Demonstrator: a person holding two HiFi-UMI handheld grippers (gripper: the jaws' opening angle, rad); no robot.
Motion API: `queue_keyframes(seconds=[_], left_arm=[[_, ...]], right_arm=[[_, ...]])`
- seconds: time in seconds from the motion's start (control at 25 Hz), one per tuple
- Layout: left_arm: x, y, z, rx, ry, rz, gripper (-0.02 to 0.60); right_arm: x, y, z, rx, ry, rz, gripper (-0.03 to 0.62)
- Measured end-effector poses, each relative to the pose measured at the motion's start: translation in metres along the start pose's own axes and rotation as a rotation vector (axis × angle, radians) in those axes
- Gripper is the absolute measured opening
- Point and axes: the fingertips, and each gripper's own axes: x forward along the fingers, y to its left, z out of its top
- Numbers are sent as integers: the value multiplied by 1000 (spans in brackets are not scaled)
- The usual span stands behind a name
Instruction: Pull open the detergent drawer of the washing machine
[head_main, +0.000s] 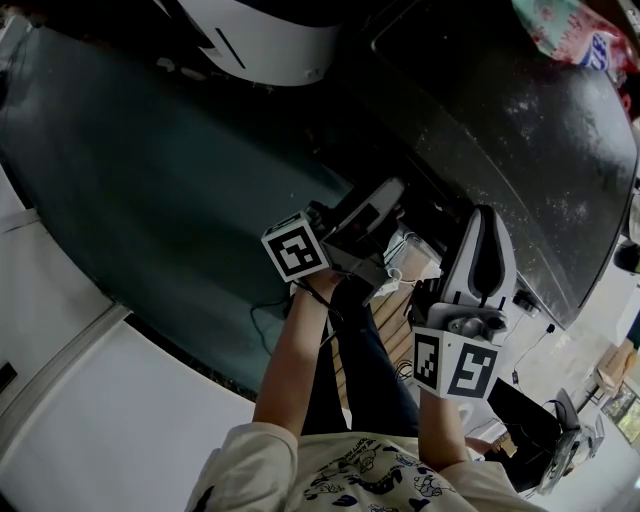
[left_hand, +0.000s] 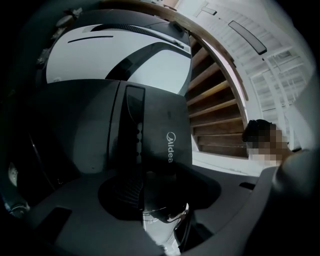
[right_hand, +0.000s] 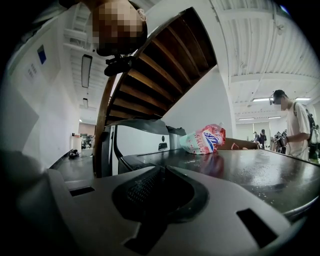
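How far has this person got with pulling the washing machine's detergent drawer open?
Done: the left gripper is at the dark Midea-marked front panel. In hand: that panel sits at its jaws; whether they grip it I cannot tell. Left: nothing looks slid out, so the pull itself seems ahead. The right gripper, jaws together and empty, hangs aside.
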Motion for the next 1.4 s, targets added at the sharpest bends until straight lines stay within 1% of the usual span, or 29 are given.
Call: queue_keyframes(seconds=[0.24,0.64,1.4], left_arm=[[-3,-1,-1,9,17,-4,213],[-22,-9,-3,11,31,6,210],[-82,-31,-9,17,41,10,210]], right_arm=[[1,-4,2,14,-7,-9,31],[-8,2,6,6,-13,-27,32],[-44,36,4,1,-17,-25,32]])
